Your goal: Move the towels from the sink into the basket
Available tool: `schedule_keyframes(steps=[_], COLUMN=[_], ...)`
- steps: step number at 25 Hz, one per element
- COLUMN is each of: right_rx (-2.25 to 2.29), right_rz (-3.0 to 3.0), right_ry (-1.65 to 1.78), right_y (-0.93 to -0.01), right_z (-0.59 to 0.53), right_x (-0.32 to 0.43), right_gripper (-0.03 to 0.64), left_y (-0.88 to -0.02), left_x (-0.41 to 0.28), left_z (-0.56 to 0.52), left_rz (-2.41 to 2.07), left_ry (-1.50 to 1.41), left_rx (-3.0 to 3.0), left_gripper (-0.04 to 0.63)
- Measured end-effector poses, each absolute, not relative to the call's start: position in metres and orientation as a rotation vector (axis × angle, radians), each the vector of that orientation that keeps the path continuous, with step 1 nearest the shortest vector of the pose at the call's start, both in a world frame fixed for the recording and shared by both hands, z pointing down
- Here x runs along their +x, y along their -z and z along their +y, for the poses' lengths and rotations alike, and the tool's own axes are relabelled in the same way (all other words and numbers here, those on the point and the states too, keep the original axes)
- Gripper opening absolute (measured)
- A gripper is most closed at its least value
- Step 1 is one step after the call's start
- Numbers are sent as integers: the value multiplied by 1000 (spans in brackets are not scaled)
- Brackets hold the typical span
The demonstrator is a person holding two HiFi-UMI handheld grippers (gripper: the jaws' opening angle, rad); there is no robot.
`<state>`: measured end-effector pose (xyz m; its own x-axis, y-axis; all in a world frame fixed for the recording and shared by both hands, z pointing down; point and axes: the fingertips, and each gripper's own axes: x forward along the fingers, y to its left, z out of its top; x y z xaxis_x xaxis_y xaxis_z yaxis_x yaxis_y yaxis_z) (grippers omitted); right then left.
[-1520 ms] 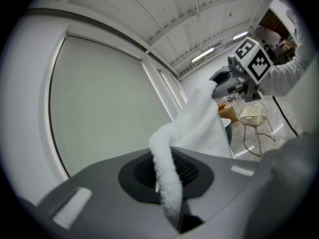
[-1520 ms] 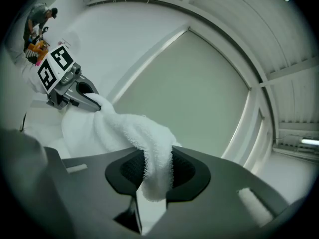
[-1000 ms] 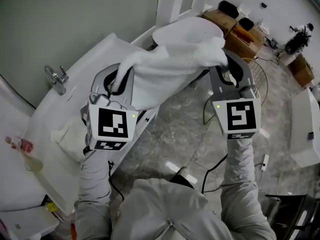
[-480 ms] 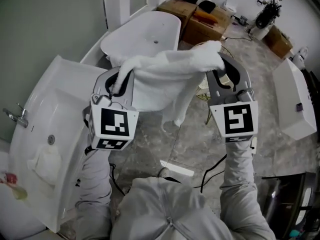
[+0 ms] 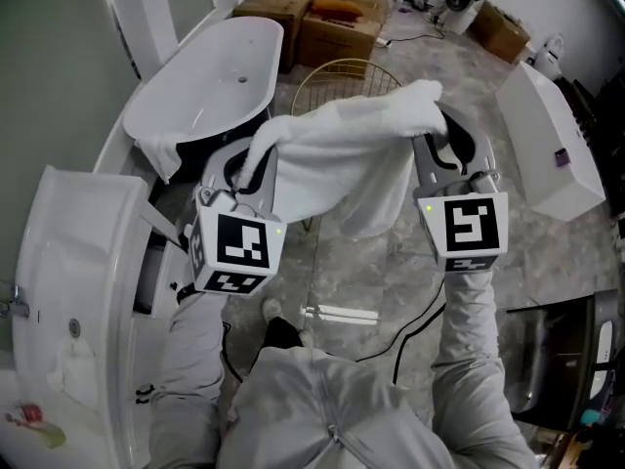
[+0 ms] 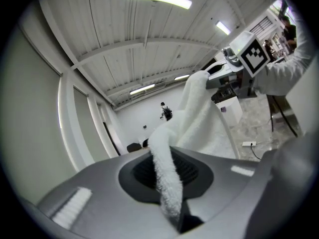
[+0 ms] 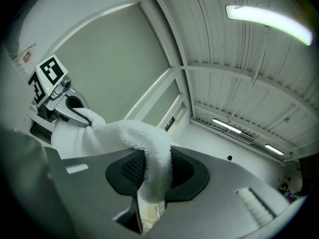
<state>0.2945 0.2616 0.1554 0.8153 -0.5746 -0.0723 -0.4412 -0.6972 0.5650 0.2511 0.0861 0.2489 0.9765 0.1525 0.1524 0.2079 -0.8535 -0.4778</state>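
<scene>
White terry cloth spans the gap between my two claws: one towel (image 5: 342,154), held up in the air and stretched from one to the other. My left claw (image 5: 252,161) is clamped fully together on one corner, with the fabric pinched thin between the pads. My right claw (image 5: 441,133) is closed on the opposite corner, with a thicker fold bunched in its bite (so those jaws stand slightly apart around the cloth). The middle of the towel sags below the line between the claws and hangs free.

Counting the rest:
- One second towel (image 5: 68,387) lies crumpled in the sink (image 5: 93,213), at the basin's near end.
- One white cloth (image 5: 156,152) is draped over the near rim of the bathtub (image 5: 210,62).
- One wire basket (image 5: 332,63) stands on the floor (image 5: 352,272) just beyond the held towel, beside the tub's end. The towel hides its near rim.
- Two cardboard boxes (image 5: 322,18) sit past the basket.

The sink's outer edge runs close along my left claw's side. Grey stone floor lies open under the towel and off to the right, as far as a white cabinet (image 5: 547,135) well apart from my right claw. A power strip (image 5: 337,314) lies on the floor near my feet.
</scene>
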Motion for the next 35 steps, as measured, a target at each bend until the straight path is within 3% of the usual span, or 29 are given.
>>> schedule_keyframes(steps=[19,29,35], right_rx=[2471,2472,2460], right_rz=[-512,-578,-755], right_ry=[313,321,90], right_y=[-138,-136,-230], right_z=[310,288,274], right_x=[536,647,707], right_gripper=[77,77,78], left_y=[-251,-254,-332], left_x=[536,613,649], left_z=[147,130,129], left_rz=[-526,-453,-422], left_ry=[83,117,321], left_rx=[-2618,-2665,-2696], left_gripper=[86,86,87])
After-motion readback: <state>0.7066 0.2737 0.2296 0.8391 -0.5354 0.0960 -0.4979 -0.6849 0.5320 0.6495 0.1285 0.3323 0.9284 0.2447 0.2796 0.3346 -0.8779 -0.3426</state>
